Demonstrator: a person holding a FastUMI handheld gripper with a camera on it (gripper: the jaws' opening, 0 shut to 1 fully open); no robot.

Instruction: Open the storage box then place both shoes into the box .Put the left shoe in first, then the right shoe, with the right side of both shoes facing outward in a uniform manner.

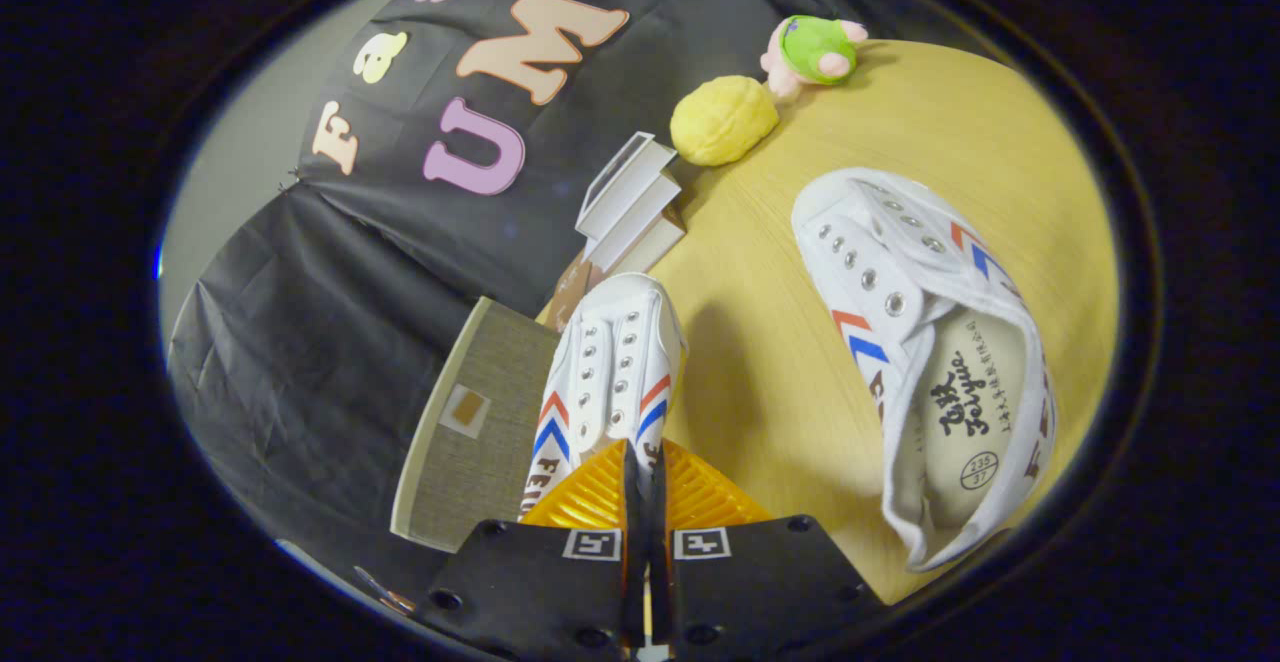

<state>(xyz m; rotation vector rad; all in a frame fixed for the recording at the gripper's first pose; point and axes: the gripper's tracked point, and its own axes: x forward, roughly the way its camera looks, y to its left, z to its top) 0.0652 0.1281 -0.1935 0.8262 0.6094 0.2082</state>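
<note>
Gripper (640,482): fingers pressed together on the heel of a white canvas sneaker (612,367), its toe pointing to 12 o'clock. Second white sneaker (925,342) on the wooden table (780,382) at 2 o'clock, apart. Grey fabric storage box (475,432) just beside at 10 o'clock.

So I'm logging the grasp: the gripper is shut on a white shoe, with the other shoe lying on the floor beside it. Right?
Not quite. The gripper view shows the gripper shut on a white shoe, but the other shoe lies on the wooden table, not on the floor.
</note>
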